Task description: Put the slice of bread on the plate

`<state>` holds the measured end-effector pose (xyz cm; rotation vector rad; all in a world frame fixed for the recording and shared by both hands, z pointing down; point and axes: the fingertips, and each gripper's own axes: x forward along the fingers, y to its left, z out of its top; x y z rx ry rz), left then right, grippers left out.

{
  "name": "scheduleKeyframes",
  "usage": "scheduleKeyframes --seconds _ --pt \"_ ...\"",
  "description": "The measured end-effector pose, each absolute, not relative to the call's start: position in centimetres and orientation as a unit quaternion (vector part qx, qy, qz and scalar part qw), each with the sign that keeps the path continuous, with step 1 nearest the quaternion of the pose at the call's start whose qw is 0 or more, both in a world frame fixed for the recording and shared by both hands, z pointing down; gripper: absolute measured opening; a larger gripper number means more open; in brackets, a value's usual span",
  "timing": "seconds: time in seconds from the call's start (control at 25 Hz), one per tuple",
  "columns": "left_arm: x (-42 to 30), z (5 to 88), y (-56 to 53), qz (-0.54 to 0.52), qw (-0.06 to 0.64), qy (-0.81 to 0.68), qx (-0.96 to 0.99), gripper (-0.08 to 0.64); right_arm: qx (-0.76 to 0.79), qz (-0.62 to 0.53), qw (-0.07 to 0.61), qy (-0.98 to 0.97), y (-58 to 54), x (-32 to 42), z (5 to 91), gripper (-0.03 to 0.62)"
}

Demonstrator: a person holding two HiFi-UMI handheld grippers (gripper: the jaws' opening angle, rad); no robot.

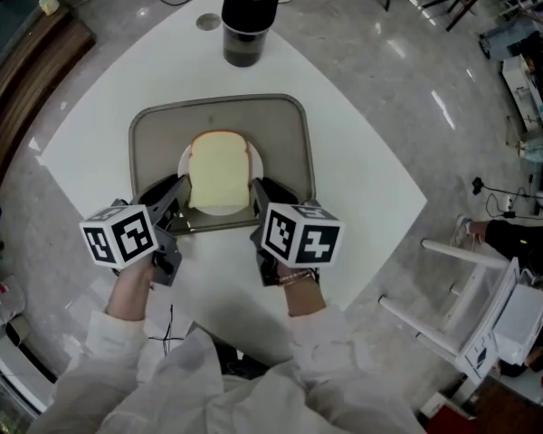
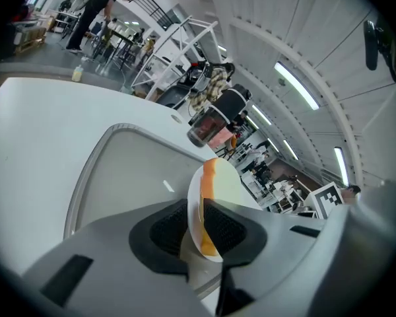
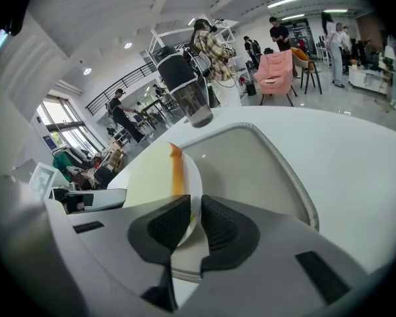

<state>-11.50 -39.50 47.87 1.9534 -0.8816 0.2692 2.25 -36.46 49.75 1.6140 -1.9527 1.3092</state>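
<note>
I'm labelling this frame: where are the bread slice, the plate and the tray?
bread slice [image 1: 219,170], head view, its middle
plate [image 1: 257,170], head view, bare right rim
tray [image 1: 217,116], head view, bare far floor

Just one pale square bread slice, one round white plate, one grey rectangular tray and one black cylindrical jar.

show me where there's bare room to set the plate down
Bare table lies left and right of the tray. The tray's far strip, between the plate with its bread and the black jar, is free. The near tray edge is crowded: left gripper and right gripper clamp the plate there.
</note>
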Motion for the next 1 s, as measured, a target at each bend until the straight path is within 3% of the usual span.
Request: scheduleKeyframes --seconds 1.0 --pt "-11.2 50.8 -40.5 0.183 0.475 -0.389 0.768 0.066 0.570 0.435 0.198 -0.668 -37.8 2.7 51.6 0.061"
